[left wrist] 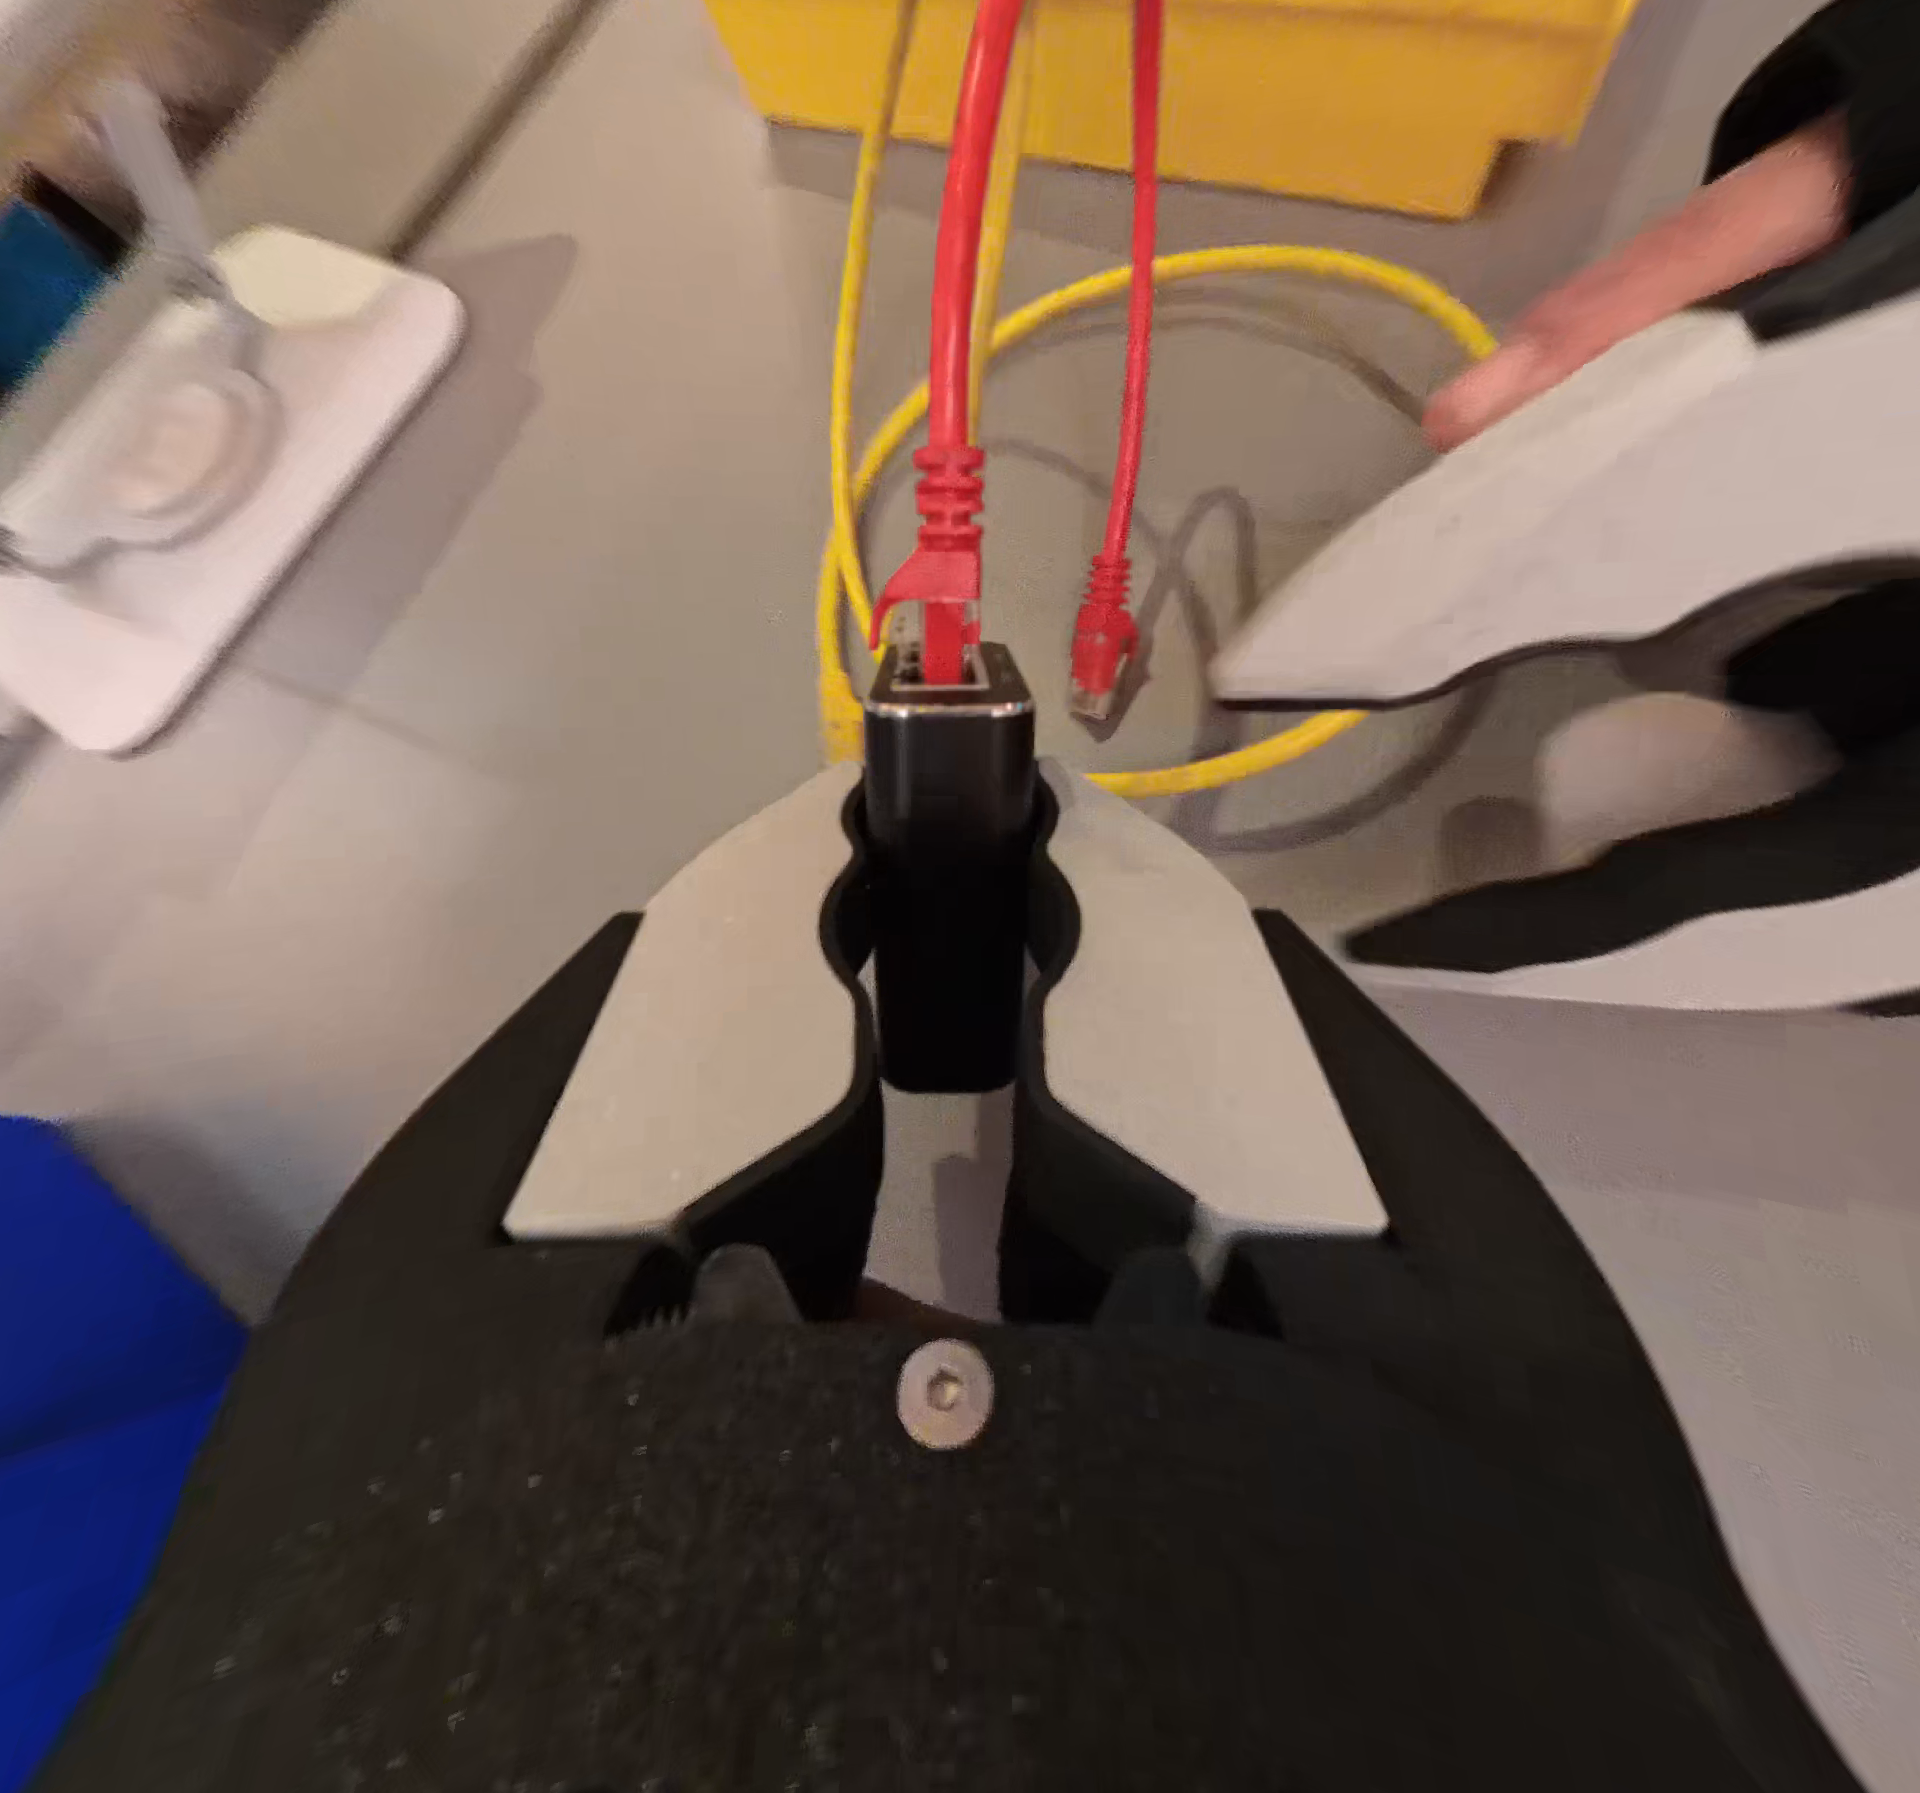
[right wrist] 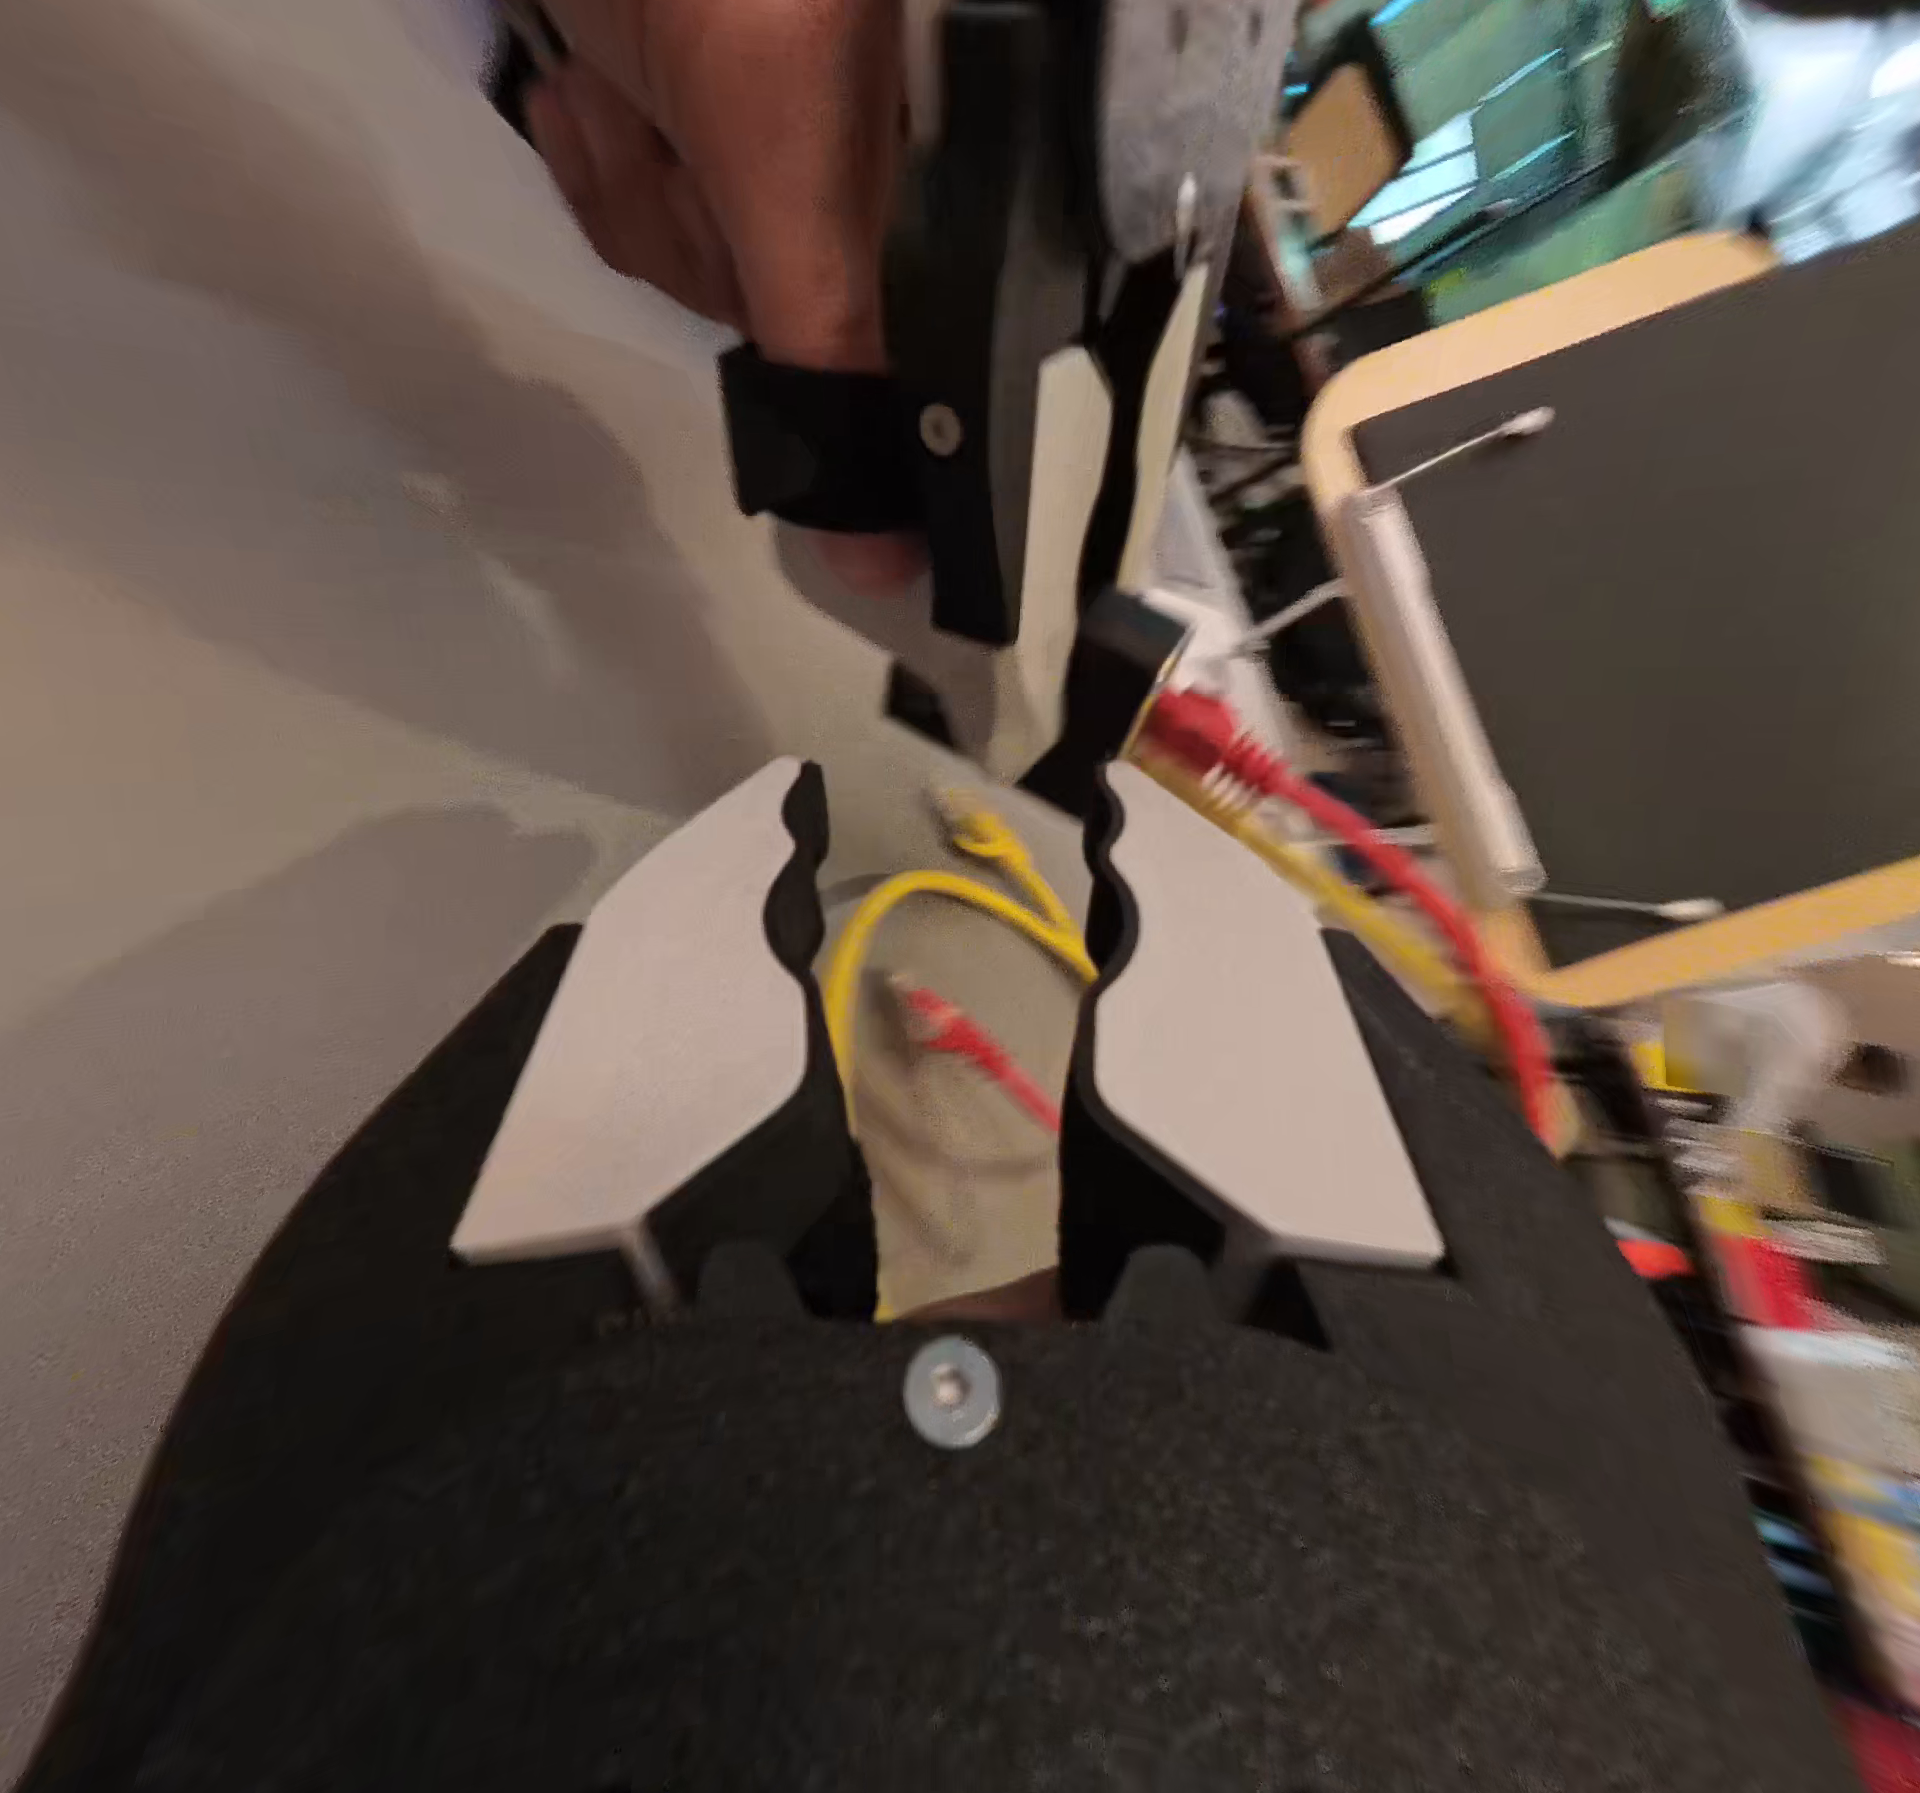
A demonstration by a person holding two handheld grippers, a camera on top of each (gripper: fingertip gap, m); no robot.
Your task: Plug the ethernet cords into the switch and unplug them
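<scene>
My left gripper (left wrist: 948, 793) is shut on a small black switch (left wrist: 945, 912), held upright above the table. A red ethernet plug (left wrist: 940, 580) sits in its top port. The red cord's other plug (left wrist: 1103, 642) hangs free to the right. A yellow cord (left wrist: 1195, 289) loops on the table behind. My right gripper (right wrist: 956, 798) is open and empty; it also shows at right in the left wrist view (left wrist: 1288, 808). Between its fingers lie a loose yellow plug (right wrist: 982, 834) and a red plug (right wrist: 940, 1016). The switch (right wrist: 1117, 673) shows beyond, a yellow cord alongside the red.
A yellow bin (left wrist: 1299, 60) stands at the back of the grey table (left wrist: 520, 756). A white tray with a clear object (left wrist: 208, 476) sits at left. A dark board with a wooden rim (right wrist: 1662, 600) and cluttered shelves lie to the right.
</scene>
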